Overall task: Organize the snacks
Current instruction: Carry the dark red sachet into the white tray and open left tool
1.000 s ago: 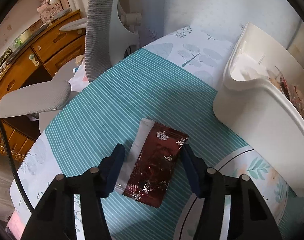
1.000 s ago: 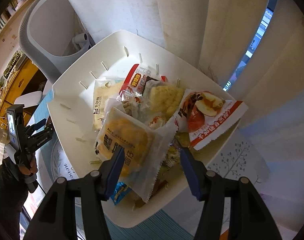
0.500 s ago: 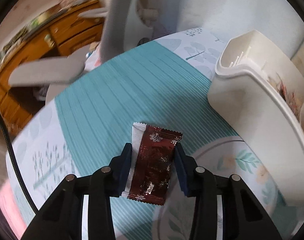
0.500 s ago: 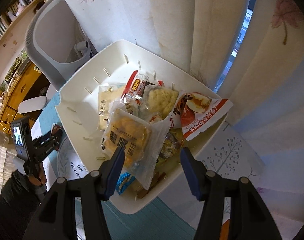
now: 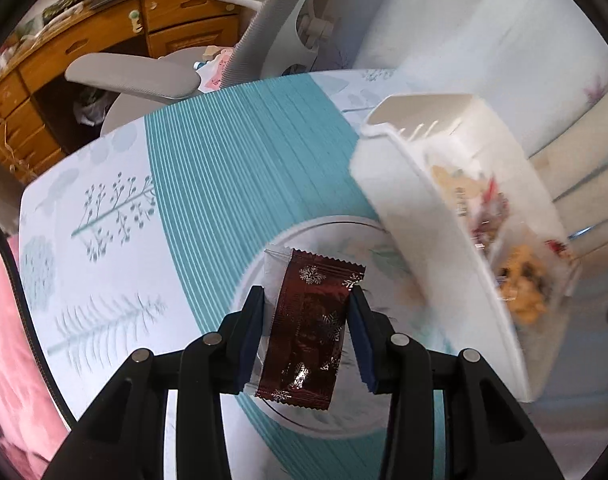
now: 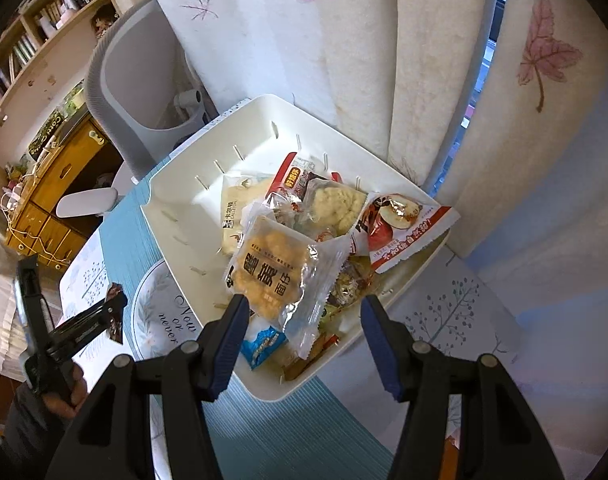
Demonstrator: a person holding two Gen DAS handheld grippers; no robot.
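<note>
Dark red snack packet (image 5: 310, 330): pinched in the left tool (image 5: 307, 334), lifted above the desk (image 5: 207, 184)
Bin (image 6: 175, 200): white, at 2 o'clock from packet, snacks inside
Right tool (image 6: 304, 344): spread, empty, over the bin

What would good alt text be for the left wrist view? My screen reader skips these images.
The left gripper holds a dark red snack packet with snowflake print above a teal striped tablecloth. To the right, blurred, stands a white bin of snacks; a grey chair sits behind the table.
</note>
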